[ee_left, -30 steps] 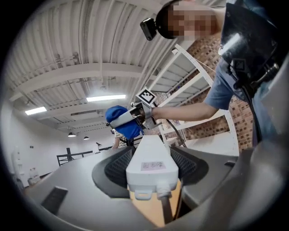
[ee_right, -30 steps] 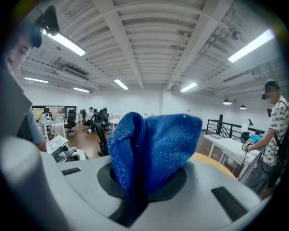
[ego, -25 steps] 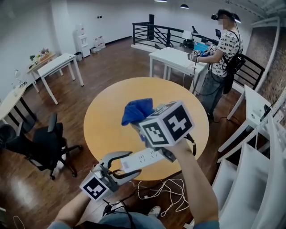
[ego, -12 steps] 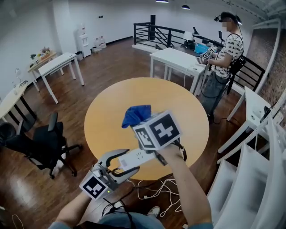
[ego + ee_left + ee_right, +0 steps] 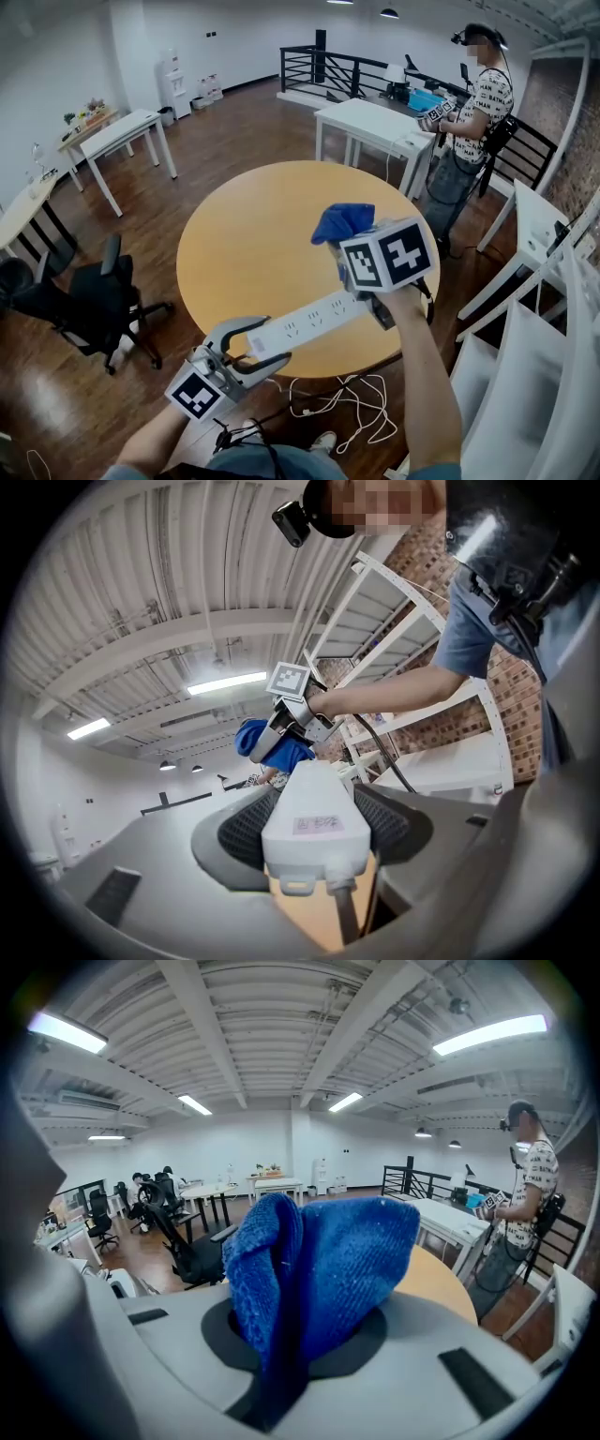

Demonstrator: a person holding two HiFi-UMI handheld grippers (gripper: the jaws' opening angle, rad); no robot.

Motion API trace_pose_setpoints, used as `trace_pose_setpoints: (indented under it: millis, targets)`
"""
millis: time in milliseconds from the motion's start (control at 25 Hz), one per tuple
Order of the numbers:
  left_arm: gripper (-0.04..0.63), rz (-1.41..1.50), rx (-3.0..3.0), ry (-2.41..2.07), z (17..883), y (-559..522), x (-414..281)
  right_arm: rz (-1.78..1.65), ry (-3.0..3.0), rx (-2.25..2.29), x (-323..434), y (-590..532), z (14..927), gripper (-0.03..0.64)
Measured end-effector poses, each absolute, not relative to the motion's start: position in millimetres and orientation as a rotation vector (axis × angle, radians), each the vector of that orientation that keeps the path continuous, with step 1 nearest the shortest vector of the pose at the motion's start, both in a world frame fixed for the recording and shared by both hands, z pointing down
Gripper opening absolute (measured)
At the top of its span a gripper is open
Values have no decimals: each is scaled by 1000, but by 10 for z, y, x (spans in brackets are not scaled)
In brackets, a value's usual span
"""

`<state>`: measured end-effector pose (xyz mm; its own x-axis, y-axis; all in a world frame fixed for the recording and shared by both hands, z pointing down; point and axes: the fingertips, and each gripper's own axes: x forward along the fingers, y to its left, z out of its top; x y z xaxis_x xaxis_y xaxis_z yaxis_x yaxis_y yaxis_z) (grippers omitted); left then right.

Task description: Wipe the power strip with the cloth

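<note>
with my left gripper [image 5: 247,345] clamped on the strip [image 5: 314,319] and my right gripper [image 5: 339,244] pinching the cloth [image 5: 342,222] far ahead of it, hard wiping could lever the strip loose.

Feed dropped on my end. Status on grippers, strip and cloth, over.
Left gripper shut on power strip, cord end. Right gripper shut on blue cloth, over strip's far end, contact unclear. Nothing in the way.
</note>
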<state>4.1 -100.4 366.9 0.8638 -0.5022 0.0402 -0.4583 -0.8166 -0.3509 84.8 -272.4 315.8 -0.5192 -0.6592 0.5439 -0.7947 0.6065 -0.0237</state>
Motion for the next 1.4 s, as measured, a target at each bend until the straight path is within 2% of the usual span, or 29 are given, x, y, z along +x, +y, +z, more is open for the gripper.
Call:
trace_pose_setpoints:
  millis: [240,1000,1400]
  targets:
    - [284,-170,-2704,713,3646,-1042,111,371,-2349,1148,803,-2704,3182,51]
    - [284,-226,-2721,769,3766,-1208,227,383,-2485,889,-422,-2217,3408,51]
    - [284,-203,-2751,842,3875,-1325,75,350,-2639,1059,-119,-2294,3008,51]
